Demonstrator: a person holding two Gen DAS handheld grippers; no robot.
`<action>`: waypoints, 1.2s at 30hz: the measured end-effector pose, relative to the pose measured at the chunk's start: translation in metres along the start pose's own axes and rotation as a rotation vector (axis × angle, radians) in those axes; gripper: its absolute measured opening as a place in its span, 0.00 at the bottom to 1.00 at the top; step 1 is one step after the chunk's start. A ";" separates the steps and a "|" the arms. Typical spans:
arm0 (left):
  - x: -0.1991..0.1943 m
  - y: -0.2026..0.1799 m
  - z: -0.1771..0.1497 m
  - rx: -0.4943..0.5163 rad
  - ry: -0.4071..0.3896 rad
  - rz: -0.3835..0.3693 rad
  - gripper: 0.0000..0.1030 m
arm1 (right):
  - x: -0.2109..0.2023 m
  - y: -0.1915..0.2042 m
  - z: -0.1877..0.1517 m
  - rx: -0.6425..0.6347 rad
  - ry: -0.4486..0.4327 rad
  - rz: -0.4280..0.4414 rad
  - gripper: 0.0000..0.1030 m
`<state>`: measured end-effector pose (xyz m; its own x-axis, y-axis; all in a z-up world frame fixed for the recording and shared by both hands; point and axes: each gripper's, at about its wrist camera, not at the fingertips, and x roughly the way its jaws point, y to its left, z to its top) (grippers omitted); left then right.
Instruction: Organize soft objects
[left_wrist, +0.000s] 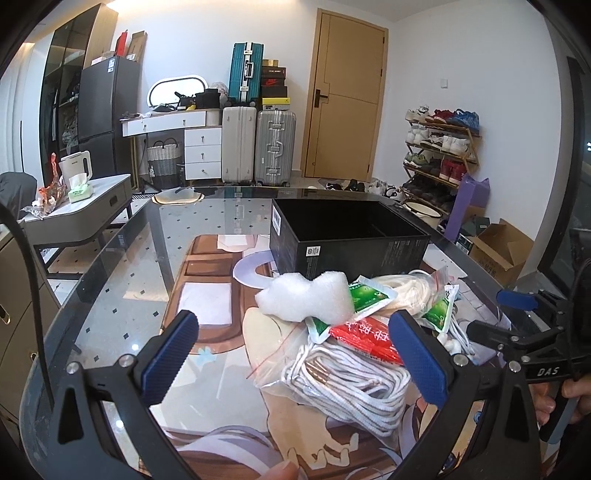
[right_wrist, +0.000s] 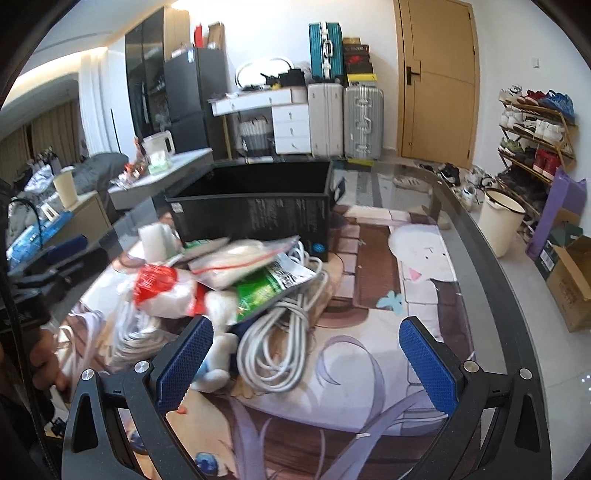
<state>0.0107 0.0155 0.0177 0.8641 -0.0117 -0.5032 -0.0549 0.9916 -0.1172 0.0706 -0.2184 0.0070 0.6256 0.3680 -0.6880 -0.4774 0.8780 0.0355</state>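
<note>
Both claws hang over the glass surface (left_wrist: 122, 266) with their blue pads spread wide and nothing between them. Nearest the left claw (left_wrist: 295, 354), just ahead of its right finger, lies a clear bag of coiled white cord (left_wrist: 347, 380), with a red packet (left_wrist: 365, 339) touching the pad's inner side. A little further on sits a lump of white foam (left_wrist: 306, 299) atop green sachets (left_wrist: 369, 299), and beyond the heap stands the open black box (left_wrist: 347, 240), dark inside. The right claw (right_wrist: 306, 365) has a small white plush toy (right_wrist: 218, 354) right against its left finger, and a loose coil of grey-white cable (right_wrist: 273, 347) just ahead, between the fingers' line. Past that the pile rises: a green packet (right_wrist: 258, 291), a zip bag of pale stuff (right_wrist: 236, 262), blurred, then the same black box behind.
</note>
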 end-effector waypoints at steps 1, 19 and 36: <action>0.000 0.000 0.000 0.001 0.003 0.002 1.00 | 0.003 -0.001 0.001 -0.001 0.014 -0.010 0.99; 0.006 -0.002 -0.006 0.029 0.038 0.006 1.00 | 0.049 -0.007 0.017 0.022 0.213 -0.046 0.99; 0.006 0.000 -0.005 0.027 0.048 0.002 1.00 | 0.071 -0.004 0.024 0.000 0.230 -0.027 0.53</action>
<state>0.0138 0.0148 0.0107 0.8392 -0.0157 -0.5436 -0.0420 0.9947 -0.0935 0.1317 -0.1888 -0.0243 0.4809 0.2646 -0.8359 -0.4624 0.8865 0.0146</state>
